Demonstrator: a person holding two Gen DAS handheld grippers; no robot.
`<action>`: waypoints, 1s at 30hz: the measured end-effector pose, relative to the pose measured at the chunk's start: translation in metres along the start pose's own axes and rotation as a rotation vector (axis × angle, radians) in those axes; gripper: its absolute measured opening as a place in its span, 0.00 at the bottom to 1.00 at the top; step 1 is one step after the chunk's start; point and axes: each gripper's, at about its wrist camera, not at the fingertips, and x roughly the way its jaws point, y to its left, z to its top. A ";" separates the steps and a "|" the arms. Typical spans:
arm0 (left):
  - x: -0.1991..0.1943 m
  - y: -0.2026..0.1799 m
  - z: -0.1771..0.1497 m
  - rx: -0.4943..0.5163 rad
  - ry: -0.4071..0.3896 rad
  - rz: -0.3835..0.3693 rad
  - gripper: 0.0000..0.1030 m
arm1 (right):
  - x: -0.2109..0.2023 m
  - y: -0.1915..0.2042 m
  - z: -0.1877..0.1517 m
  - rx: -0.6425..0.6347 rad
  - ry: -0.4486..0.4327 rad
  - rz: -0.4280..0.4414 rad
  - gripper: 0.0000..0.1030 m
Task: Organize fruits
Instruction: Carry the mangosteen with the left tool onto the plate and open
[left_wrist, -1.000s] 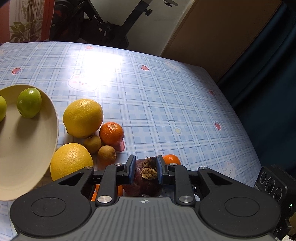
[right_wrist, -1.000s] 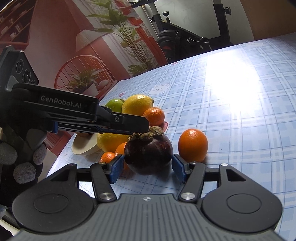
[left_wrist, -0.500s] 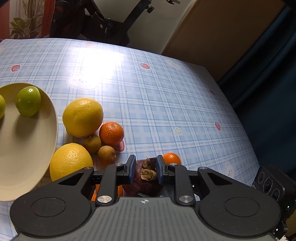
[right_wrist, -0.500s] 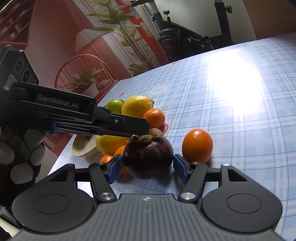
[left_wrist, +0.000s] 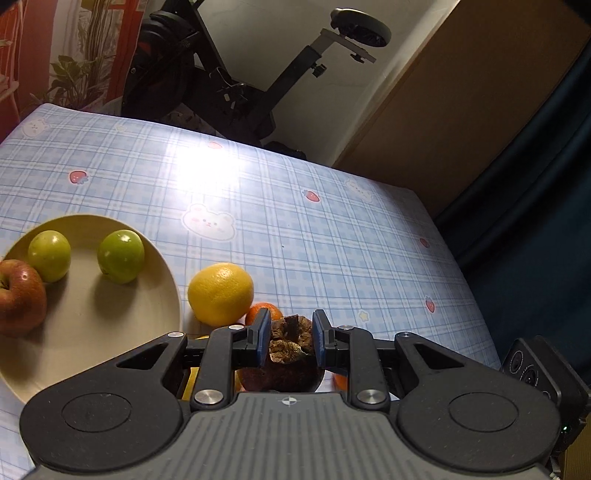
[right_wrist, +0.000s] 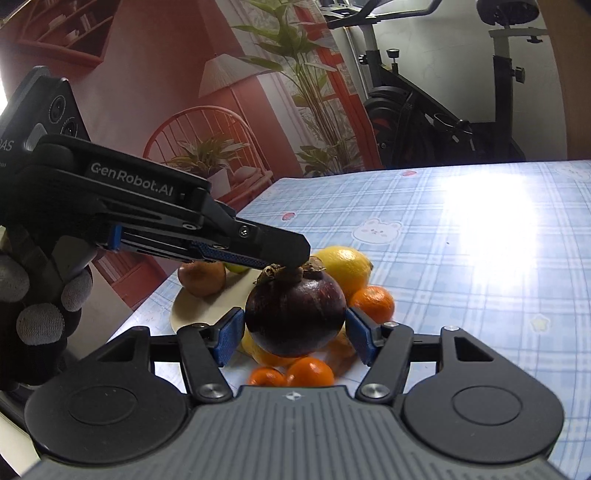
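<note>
we hold the mangosteen (right_wrist: 295, 314) with both claws, clear of the surface (left_wrist: 332, 236) and above the loose citrus near its near edge. the right claw (right_wrist: 295, 326) is about half open, its pads pressed on the fruit's two sides, carrying the weight. the left claw (left_wrist: 289, 338) is narrowed to a small gap, pinching the dry calyx on top, probably to steady the round fruit so it cannot roll in the wider grip. the plate (left_wrist: 147, 317) sits toward the surface's left edge with two green fruits (left_wrist: 120, 256) and an apple (left_wrist: 20, 297), leaving bare room. we judge the mangosteen is bound there.
</note>
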 end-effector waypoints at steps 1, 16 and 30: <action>-0.006 0.007 0.000 -0.008 -0.009 0.010 0.25 | 0.007 0.005 0.003 -0.013 0.003 0.012 0.61; -0.051 0.107 -0.004 -0.185 -0.038 0.145 0.25 | 0.128 0.076 0.013 -0.160 0.174 0.131 0.61; -0.046 0.137 -0.009 -0.222 -0.010 0.198 0.24 | 0.170 0.094 -0.004 -0.218 0.206 0.132 0.61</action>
